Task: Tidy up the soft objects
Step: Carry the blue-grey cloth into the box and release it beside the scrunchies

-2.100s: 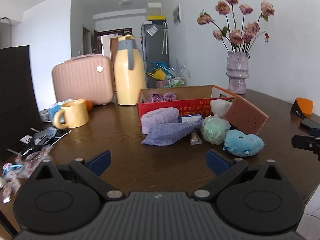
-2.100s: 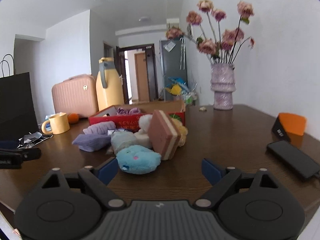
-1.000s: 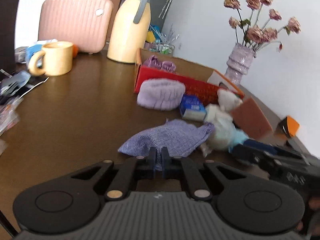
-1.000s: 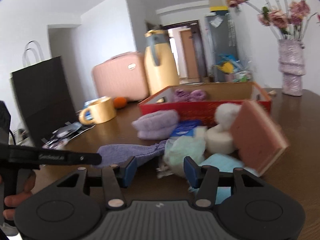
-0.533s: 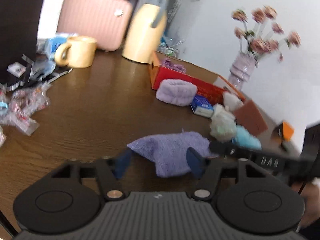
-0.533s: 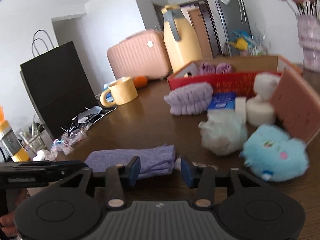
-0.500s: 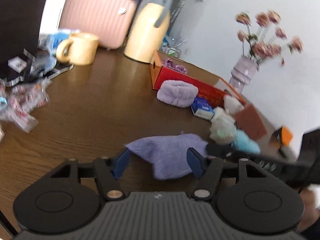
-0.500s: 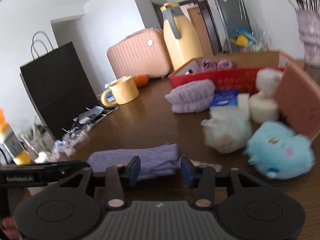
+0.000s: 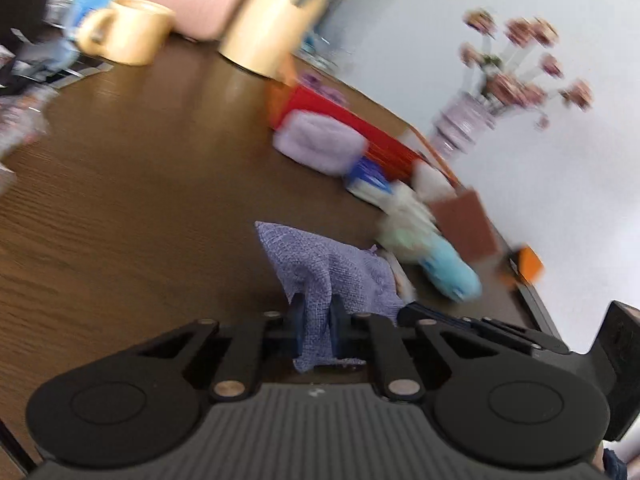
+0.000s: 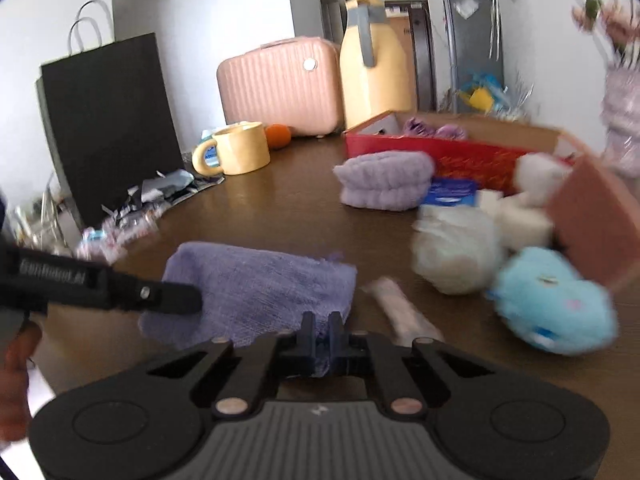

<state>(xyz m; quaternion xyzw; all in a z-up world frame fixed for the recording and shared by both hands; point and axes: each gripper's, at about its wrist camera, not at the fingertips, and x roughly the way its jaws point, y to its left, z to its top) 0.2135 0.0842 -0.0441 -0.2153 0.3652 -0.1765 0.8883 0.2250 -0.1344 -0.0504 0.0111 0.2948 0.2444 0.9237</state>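
Observation:
A purple knitted cloth (image 9: 320, 268) lies on the dark wood table; it also shows in the right wrist view (image 10: 260, 284). My left gripper (image 9: 315, 320) is shut on its near edge. My right gripper (image 10: 320, 334) is shut on its other near edge. The left gripper's arm (image 10: 100, 284) reaches in from the left in the right wrist view. Beyond lie a folded lilac towel (image 10: 384, 184), a pale bath pouf (image 10: 456, 256), a blue plush toy (image 10: 556, 300) and a brown sponge (image 10: 596, 220). A red cardboard box (image 10: 440, 156) holds purple soft items.
A yellow mug (image 10: 240, 152), an orange, a pink case (image 10: 280, 88), a yellow flask (image 10: 376, 60) and a black paper bag (image 10: 108, 120) stand at the back left. Wrappers litter the left edge. A vase of dried flowers (image 9: 464, 128) stands at the right.
Both grippers were open around the purple cloth half a second ago; both have closed on it. The left view has swung and tilted, with blur.

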